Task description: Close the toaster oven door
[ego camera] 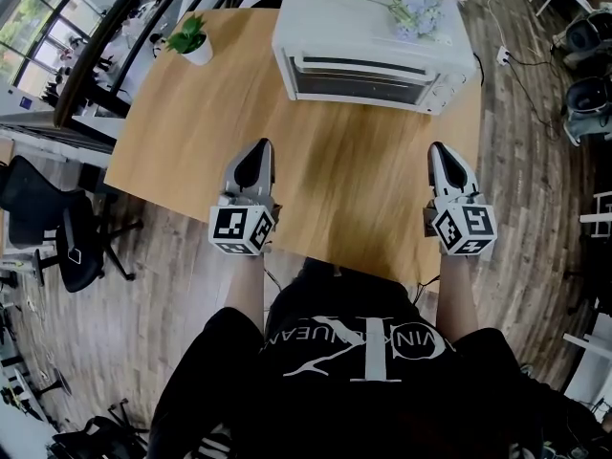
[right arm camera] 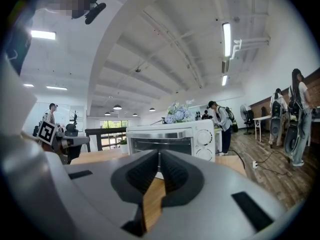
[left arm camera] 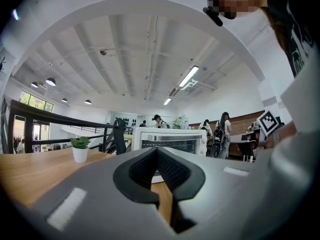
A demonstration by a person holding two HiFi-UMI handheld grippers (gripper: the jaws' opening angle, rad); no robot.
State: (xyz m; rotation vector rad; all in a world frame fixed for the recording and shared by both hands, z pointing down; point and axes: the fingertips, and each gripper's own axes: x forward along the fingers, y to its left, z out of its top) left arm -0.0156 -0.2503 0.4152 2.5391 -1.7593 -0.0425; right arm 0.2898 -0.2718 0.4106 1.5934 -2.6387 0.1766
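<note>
A white toaster oven (ego camera: 373, 27) stands at the far end of the wooden table (ego camera: 316, 161). Its glass door (ego camera: 359, 79) is upright and flush with the front. The oven (left arm camera: 167, 140) appears straight ahead in the left gripper view, and the same oven (right arm camera: 170, 141), with its knobs on the right, in the right gripper view. My left gripper (ego camera: 256, 149) rests near the table's front edge, jaws together, holding nothing. My right gripper (ego camera: 438, 148) is level with it further right, also shut and empty. Both are well short of the oven. Left gripper (left arm camera: 157, 151) and right gripper (right arm camera: 159, 154) tips meet.
A small potted plant (ego camera: 191, 41) sits at the table's far left corner. A bunch of pale flowers (ego camera: 416, 12) lies on the oven's top. A black office chair (ego camera: 57, 228) stands on the floor to the left. A cable and plug (ego camera: 502, 55) lie right of the table.
</note>
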